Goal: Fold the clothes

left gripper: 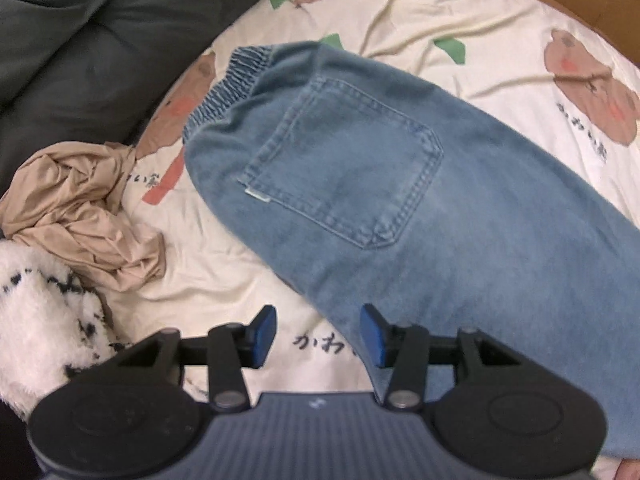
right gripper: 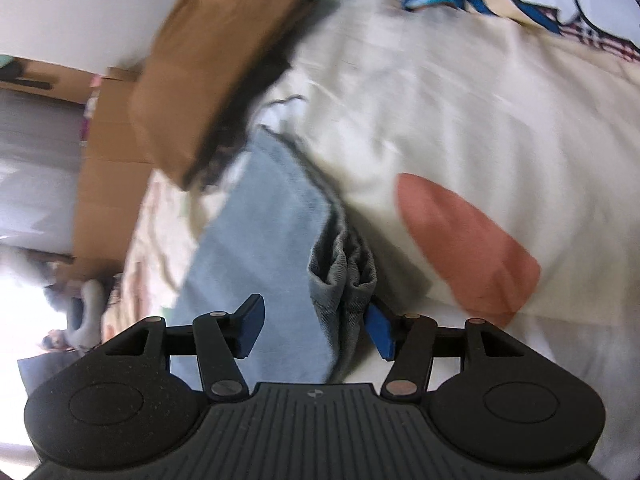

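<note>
Jeans (left gripper: 400, 184) are laid diagonally on the printed sheet (left gripper: 480, 40), waistband toward the upper left, back pocket (left gripper: 344, 160) uppermost. A crumpled garment (left gripper: 80, 208) is located left of the jeans, apart from them, with a fluffy item (left gripper: 36, 304) just below it. A dark cushion (left gripper: 100, 32) is set behind both. A cardboard box (right gripper: 208, 68) is positioned beyond the sheet edge.

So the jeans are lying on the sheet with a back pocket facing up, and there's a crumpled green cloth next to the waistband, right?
Not quite: the crumpled cloth is beige, not green, as the left wrist view shows. The rest holds: the jeans lie on the sheet with a back pocket facing up, and the cloth sits near the waistband.
</note>
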`<state>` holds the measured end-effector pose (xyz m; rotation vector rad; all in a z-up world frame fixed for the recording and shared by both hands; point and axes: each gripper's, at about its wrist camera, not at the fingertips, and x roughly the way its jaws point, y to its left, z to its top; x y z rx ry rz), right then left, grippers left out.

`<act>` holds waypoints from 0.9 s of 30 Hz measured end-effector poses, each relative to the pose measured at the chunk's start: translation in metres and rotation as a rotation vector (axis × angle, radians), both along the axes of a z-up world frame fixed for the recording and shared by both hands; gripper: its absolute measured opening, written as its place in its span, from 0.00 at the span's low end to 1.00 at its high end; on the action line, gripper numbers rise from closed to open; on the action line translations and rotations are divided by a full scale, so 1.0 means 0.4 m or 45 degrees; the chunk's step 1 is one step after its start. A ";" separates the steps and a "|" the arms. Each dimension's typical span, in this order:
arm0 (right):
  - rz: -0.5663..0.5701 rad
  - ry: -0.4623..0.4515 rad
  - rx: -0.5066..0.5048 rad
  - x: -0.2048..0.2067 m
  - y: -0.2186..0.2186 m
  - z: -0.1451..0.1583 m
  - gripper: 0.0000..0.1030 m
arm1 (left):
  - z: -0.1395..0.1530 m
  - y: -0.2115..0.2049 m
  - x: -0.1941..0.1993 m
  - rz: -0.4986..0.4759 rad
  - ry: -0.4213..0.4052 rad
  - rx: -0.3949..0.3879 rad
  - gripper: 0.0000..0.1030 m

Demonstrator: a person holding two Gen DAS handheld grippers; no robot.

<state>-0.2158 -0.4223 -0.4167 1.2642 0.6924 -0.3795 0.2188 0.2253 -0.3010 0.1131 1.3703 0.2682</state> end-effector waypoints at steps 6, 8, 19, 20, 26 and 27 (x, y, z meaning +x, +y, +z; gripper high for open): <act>0.068 -0.082 -0.035 0.020 0.008 0.021 0.58 | 0.002 -0.023 0.007 -0.020 0.005 0.004 0.48; 0.056 -0.086 -0.017 0.020 0.003 0.010 0.58 | 0.003 -0.033 0.013 -0.029 0.001 0.001 0.48; -0.076 -0.124 0.174 -0.004 -0.043 -0.079 0.57 | -0.016 -0.067 0.005 -0.060 0.027 -0.002 0.48; -0.088 -0.127 0.191 -0.006 -0.048 -0.087 0.56 | -0.018 -0.066 0.004 -0.060 0.029 -0.001 0.48; -0.084 -0.149 0.287 0.003 -0.073 -0.121 0.56 | -0.031 -0.062 -0.004 -0.058 0.043 0.003 0.49; -0.073 -0.153 0.301 0.007 -0.078 -0.125 0.56 | -0.035 -0.061 -0.005 -0.058 0.047 0.005 0.49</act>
